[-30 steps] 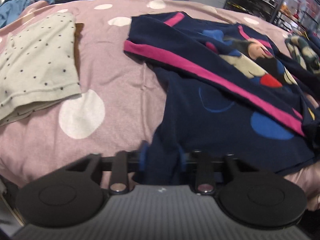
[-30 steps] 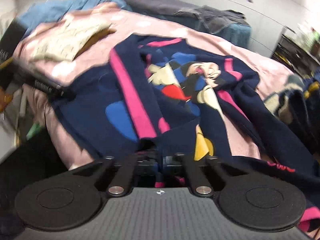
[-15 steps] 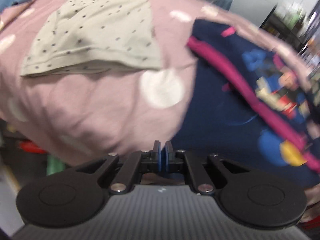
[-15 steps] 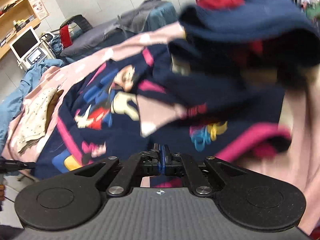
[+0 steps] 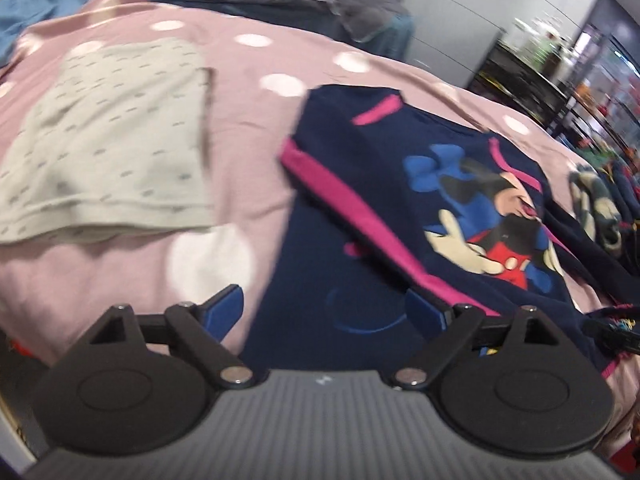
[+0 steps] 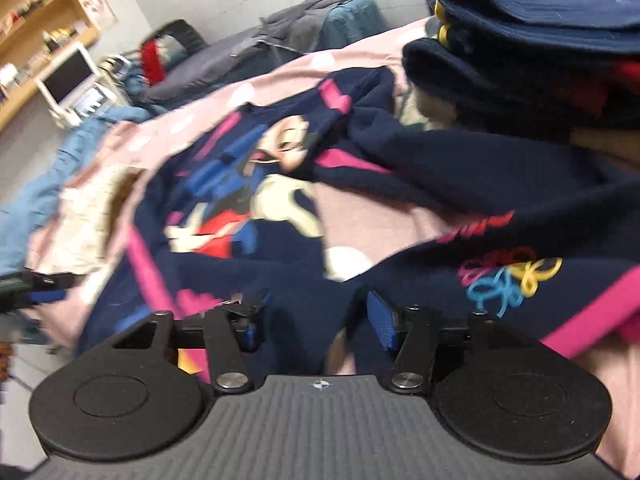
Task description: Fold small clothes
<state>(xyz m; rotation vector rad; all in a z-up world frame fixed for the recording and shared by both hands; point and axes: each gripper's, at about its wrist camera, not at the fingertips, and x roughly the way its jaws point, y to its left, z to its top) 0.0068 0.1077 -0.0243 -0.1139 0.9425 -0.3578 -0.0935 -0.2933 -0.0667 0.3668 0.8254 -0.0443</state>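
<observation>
Cluttered room, bed with pink polka-dot cover (image 5: pixel 120 272) as work surface, wooden shelves and a monitor off at the back in the right wrist view. Navy cartoon sweater (image 5: pixel 460 216) lies spread on the cover, directly ahead of and under both grippers. Left gripper (image 5: pixel 324 308): jaws have just been opening, now wide, hem-side navy cloth lying between the pads but not pinched. Right gripper (image 6: pixel 316 312): jaws have likewise just been opening, now wide, navy fabric below them, nothing clamped. Sweater's pink stripe (image 5: pixel 352 216) runs diagonally away from the left gripper, up and to its left; garment's long axis looks to follow that line, though blur makes it rough. Left gripper sits at the near left edge, right gripper at the near right side by a sleeve or second navy piece with coloured loops (image 6: pixel 508 276). Each looks about equally near its own side. Folded cream dotted garment (image 5: pixel 108 152) ahead-left of left gripper, well apart from the sweater. Navy clothes pile (image 6: pixel 540 40) ahead-right of right gripper.
</observation>
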